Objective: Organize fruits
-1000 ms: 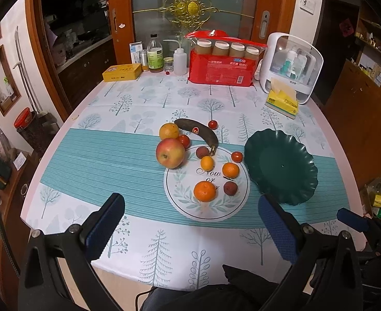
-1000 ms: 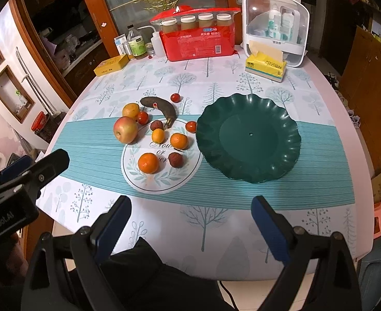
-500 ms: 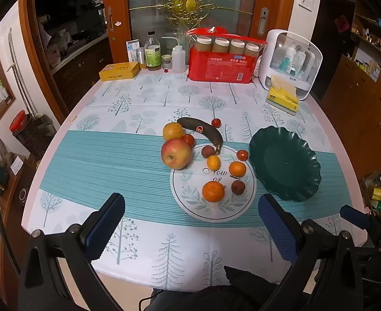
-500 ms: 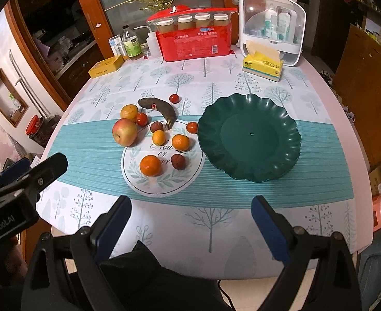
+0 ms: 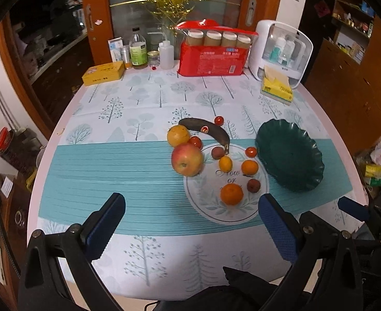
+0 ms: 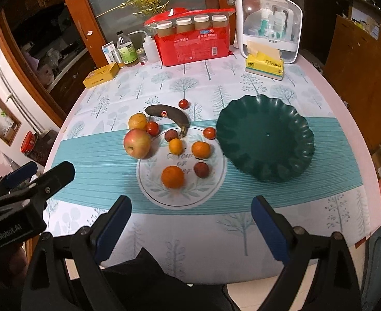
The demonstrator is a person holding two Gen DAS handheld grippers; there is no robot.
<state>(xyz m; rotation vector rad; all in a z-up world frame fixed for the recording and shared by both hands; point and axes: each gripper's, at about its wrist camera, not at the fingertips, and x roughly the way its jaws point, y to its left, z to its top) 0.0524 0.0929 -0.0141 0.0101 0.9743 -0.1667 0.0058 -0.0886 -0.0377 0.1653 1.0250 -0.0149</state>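
Loose fruit lies mid-table: a red apple (image 5: 187,158) (image 6: 137,143), a dark banana (image 5: 206,131) (image 6: 168,115), several oranges such as the nearest one (image 5: 231,194) (image 6: 172,176), small tomatoes and dark plums. An empty dark green scalloped plate (image 5: 291,155) (image 6: 265,137) sits right of them. My left gripper (image 5: 190,223) is open and empty, held over the near table edge. My right gripper (image 6: 190,223) is open and empty, also short of the fruit.
At the table's far edge stand a red package with jars (image 5: 213,54), bottles (image 5: 138,49), a yellow tin (image 5: 103,73), a white organizer box (image 5: 281,51) and a yellow tissue pack (image 5: 276,88). Cabinets flank the table.
Both grippers have shifted slightly forward and up over the table, so the fruit sits a bit nearer in view. Both stay open and nothing on the table has moved.
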